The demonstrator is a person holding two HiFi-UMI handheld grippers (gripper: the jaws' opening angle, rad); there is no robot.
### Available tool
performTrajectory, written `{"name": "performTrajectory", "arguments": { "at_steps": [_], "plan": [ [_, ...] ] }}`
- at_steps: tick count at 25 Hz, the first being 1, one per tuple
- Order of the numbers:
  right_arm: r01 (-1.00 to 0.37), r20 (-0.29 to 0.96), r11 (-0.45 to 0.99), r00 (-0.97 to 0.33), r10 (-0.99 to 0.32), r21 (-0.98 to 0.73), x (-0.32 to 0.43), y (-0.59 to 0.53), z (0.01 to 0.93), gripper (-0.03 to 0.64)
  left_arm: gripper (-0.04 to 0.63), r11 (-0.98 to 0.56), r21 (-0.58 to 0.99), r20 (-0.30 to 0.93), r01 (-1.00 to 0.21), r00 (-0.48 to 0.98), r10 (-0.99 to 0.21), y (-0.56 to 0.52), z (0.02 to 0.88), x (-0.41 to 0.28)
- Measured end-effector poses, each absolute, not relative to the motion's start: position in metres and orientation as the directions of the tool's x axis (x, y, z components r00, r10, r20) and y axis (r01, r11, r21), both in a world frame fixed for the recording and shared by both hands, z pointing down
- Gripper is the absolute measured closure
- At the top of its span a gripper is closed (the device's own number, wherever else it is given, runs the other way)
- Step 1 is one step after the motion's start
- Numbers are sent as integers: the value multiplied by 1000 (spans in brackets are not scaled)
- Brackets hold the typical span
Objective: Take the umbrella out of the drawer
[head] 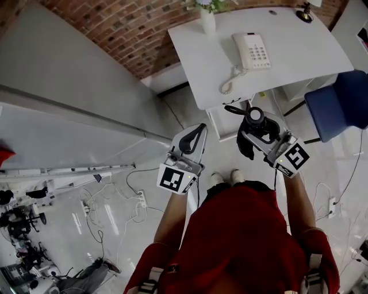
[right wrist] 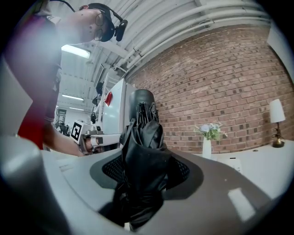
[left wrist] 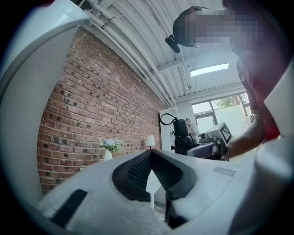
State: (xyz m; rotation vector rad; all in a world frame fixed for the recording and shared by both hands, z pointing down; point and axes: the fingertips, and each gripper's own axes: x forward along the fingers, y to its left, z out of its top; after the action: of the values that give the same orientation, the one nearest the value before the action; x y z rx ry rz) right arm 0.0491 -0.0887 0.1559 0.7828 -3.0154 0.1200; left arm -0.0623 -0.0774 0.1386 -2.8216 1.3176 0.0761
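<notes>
A folded black umbrella with a round cap and a loop strap is held off the floor in front of the white desk. My right gripper is shut on it. In the right gripper view the umbrella stands upright and fills the space between the jaws. My left gripper hangs level to the umbrella's left, apart from it. Its pads meet at the tips and nothing is between them, as the left gripper view shows. That view also catches the umbrella off to the right.
On the desk stand a phone, a white vase and a lamp. A white cabinet sits under the desk and a blue chair is at the right. A white panel runs along the left. Cables lie on the floor.
</notes>
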Motion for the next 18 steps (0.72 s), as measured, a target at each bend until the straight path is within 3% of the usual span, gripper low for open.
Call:
{"name": "performTrajectory", "arguments": {
  "at_steps": [18],
  "plan": [
    [-520, -2, 850, -853, -522, -89, 62, -83, 144, 380, 588, -642, -19, -76, -767, 641, -764, -72, 121, -57]
  ]
}}
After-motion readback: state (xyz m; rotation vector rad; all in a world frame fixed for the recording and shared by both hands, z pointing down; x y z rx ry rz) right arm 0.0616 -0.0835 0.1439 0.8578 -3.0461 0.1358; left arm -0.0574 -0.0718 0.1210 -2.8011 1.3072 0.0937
